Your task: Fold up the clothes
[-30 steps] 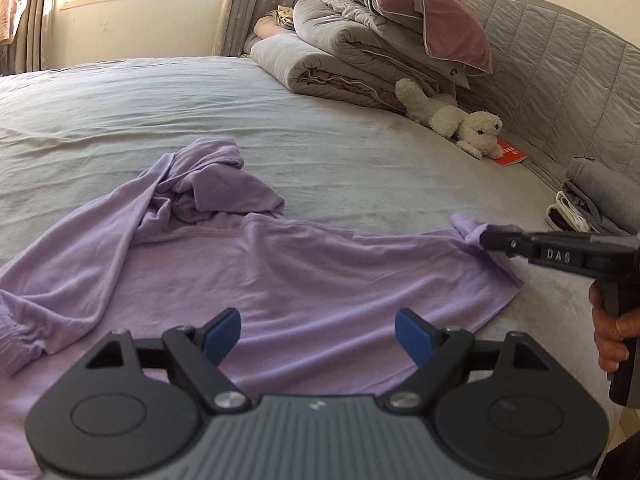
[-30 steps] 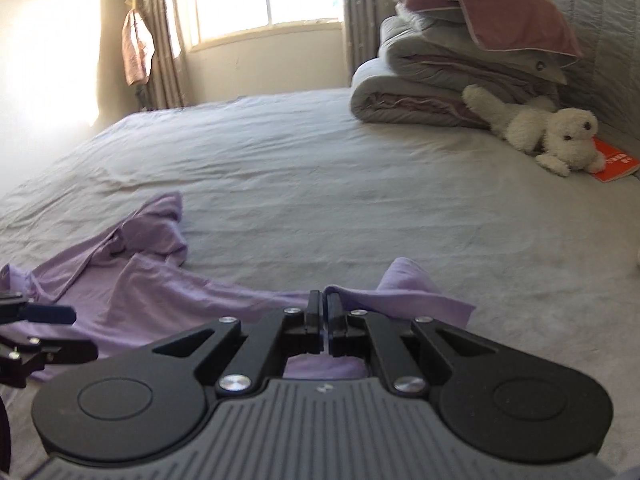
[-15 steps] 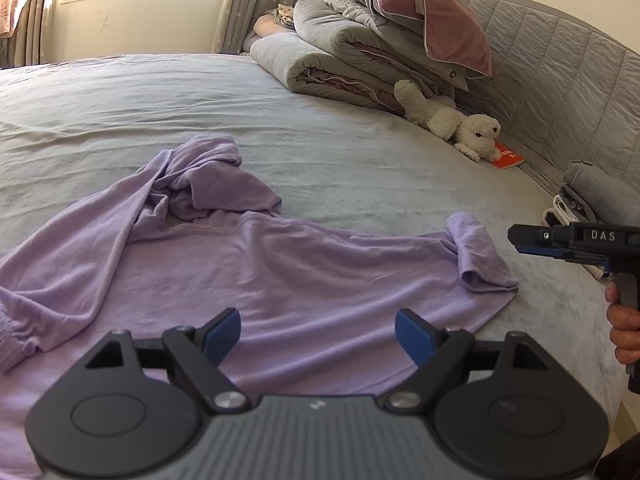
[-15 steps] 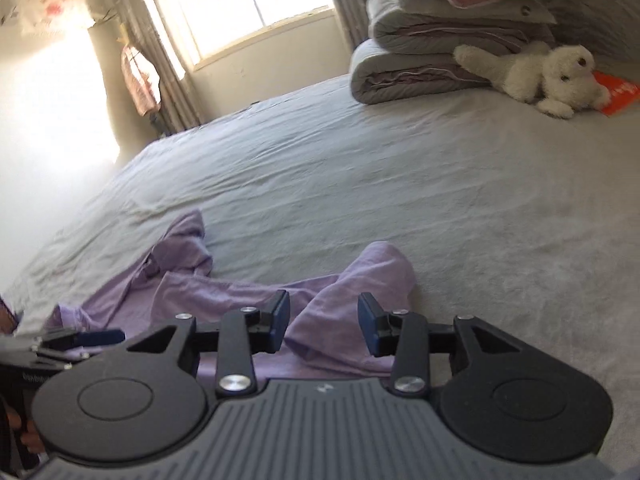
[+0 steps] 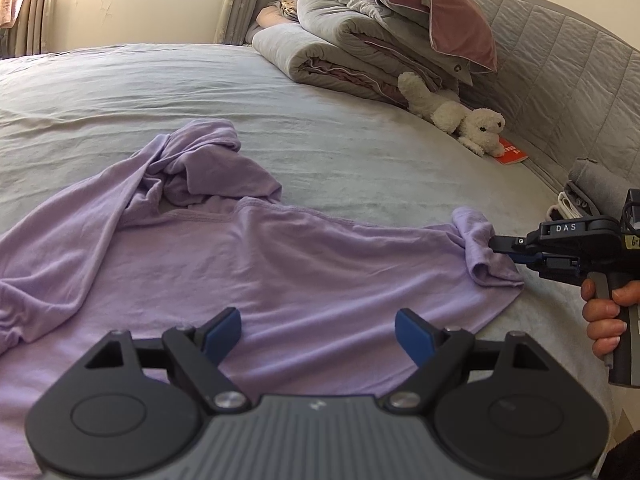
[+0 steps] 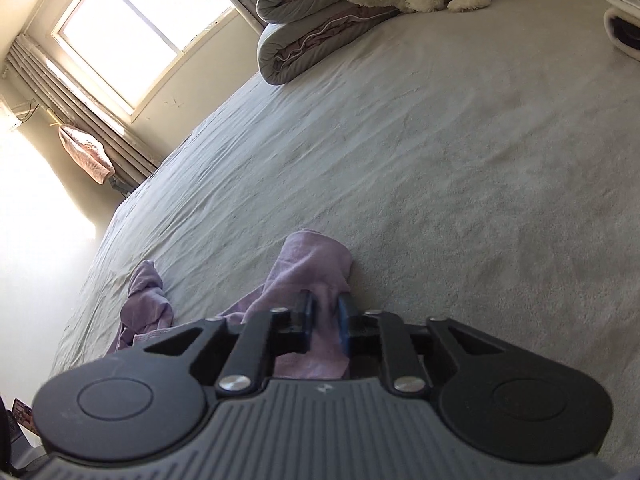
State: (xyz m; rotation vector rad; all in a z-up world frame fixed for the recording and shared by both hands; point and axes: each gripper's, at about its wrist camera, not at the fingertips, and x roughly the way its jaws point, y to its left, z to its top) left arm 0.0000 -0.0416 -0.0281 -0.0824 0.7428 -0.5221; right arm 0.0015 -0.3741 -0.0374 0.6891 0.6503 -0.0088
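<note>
Right gripper (image 6: 325, 320): jaws closing, with a bunched corner of the lilac garment (image 5: 280, 264) between the blue pads; in the right wrist view cloth fills the gap and the pads appear to bear on it. In the left wrist view the same tool reaches in from the right edge, carried by a hand (image 5: 608, 320), its tip buried in the rolled corner of the fabric.

Left gripper (image 5: 318, 334): jaws wide apart, nothing between them, hovering low over the near part of the garment without gripping it.

Garment: lies spread across the grey bed (image 5: 120, 92), body roughly flat, one long sleeve trailing off to the left. The neck or hood area is crumpled in a heap at the far side. No fold line is visible anywhere.

Assessment: folding has not begun in earnest. Only one corner is being taken up. Outstanding, by my judgement: smoothing the crumpled upper part, bringing in the sleeves, then folding the body.

Stacked quilts (image 5: 360, 48) and a plush toy (image 5: 460, 116) sit well apart from the work
</note>
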